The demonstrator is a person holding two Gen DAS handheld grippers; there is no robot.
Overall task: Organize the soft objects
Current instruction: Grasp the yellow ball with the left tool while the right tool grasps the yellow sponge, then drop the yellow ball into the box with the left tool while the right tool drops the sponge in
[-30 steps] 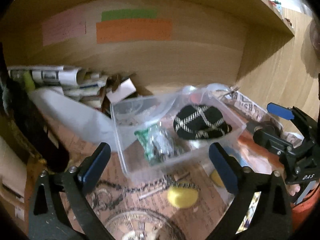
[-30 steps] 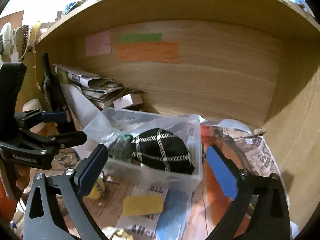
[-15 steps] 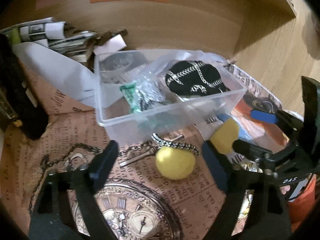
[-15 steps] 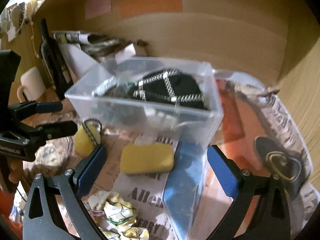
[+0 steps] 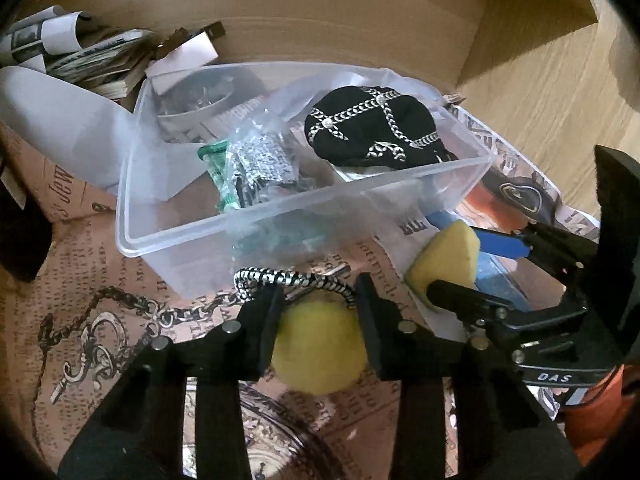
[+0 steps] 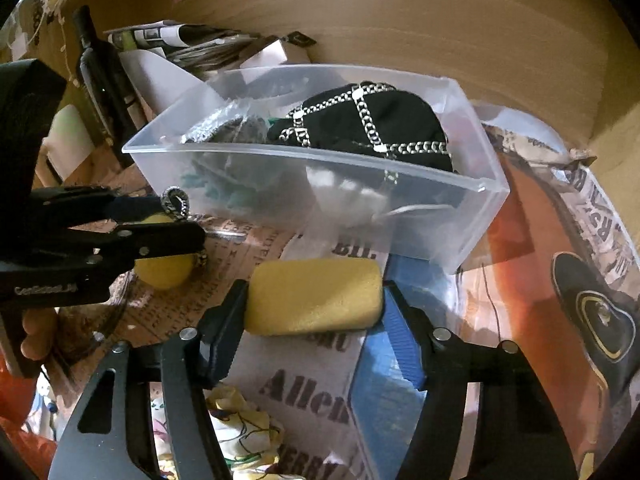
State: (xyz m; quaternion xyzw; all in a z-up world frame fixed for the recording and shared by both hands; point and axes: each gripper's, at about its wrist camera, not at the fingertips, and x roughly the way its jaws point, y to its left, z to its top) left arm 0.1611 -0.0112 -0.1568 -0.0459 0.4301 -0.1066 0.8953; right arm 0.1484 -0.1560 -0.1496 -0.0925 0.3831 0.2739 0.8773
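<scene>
My left gripper (image 5: 318, 300) is shut on a round yellow soft ball (image 5: 320, 350), low over the paper-covered desk; a black-and-white braided band (image 5: 288, 278) lies at its fingertips. My right gripper (image 6: 314, 298) is shut on a yellow rectangular sponge (image 6: 314, 296), which also shows in the left wrist view (image 5: 444, 258). Just behind both stands a clear plastic box (image 5: 280, 216) holding a black cap with silver chains (image 5: 372, 128) and a bagged green item (image 5: 240, 168). The left gripper with the ball (image 6: 162, 272) shows in the right wrist view.
Newspaper covers the desk. A blue flat piece (image 6: 384, 400) lies under the right gripper, and a crumpled patterned cloth (image 6: 240, 428) lies nearer. Rolled papers and books (image 5: 80, 60) and a dark bottle (image 6: 102, 76) stand at the back left. Wooden walls close the back and right.
Both grippers came down and forward toward the desk and closed: the left on the yellow ball, the right on the yellow sponge. One second ago both were open above the box.
</scene>
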